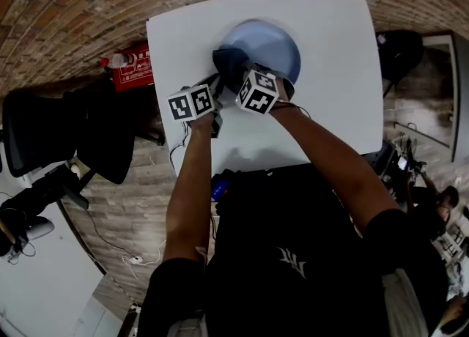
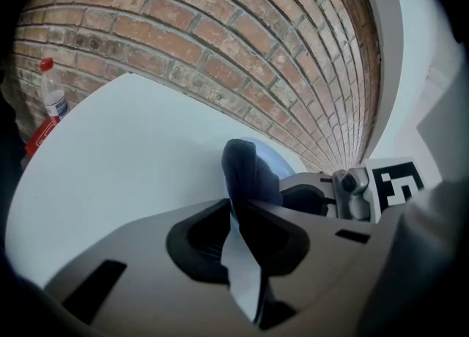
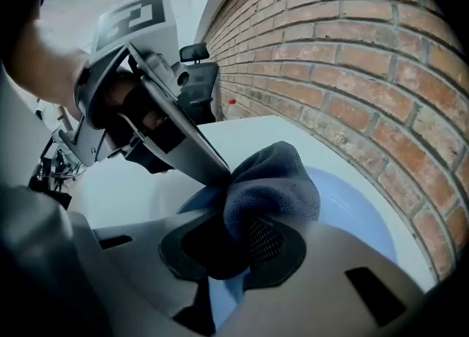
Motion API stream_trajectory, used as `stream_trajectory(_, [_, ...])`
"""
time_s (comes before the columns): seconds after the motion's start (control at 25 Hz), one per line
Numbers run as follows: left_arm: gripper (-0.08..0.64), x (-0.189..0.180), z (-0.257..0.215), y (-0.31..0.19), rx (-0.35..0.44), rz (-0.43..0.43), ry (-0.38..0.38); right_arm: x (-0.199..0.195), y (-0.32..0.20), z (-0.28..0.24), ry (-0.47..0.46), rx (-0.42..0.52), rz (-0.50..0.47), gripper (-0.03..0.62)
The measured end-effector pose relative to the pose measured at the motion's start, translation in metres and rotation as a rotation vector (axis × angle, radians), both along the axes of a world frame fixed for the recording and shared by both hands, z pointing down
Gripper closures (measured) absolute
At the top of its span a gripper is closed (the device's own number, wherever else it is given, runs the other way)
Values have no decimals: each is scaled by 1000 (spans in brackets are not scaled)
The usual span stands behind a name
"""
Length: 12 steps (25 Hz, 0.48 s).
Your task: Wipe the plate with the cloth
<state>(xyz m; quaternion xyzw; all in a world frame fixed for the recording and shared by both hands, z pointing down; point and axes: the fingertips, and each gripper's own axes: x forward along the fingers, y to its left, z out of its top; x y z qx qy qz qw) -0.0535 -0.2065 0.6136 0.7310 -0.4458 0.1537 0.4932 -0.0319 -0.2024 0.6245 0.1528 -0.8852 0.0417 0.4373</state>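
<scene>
A pale blue plate (image 1: 275, 44) lies on the white table (image 1: 333, 101), toward its far side. My left gripper (image 1: 217, 85) is shut on the plate's near-left rim; a thin blue sliver of plate (image 2: 242, 262) shows between its jaws (image 2: 238, 215). My right gripper (image 1: 242, 73) is shut on a bunched dark blue cloth (image 1: 229, 63), which rests on the plate's left part. In the right gripper view the cloth (image 3: 275, 182) bulges out of the jaws (image 3: 245, 244) over the plate (image 3: 355, 215), with the left gripper (image 3: 218, 171) touching it from the left.
A red box (image 1: 133, 66) with a bottle (image 2: 53, 97) sits on the brick floor left of the table. A black office chair (image 1: 69, 134) stands further left. More dark gear lies at the right (image 1: 399, 50).
</scene>
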Motion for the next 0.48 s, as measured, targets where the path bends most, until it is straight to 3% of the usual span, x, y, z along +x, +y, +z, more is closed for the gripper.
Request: stream_trajectory(0.48, [520,-1,0,0,11,-2,3,27,-5,1,54,34,-5,518])
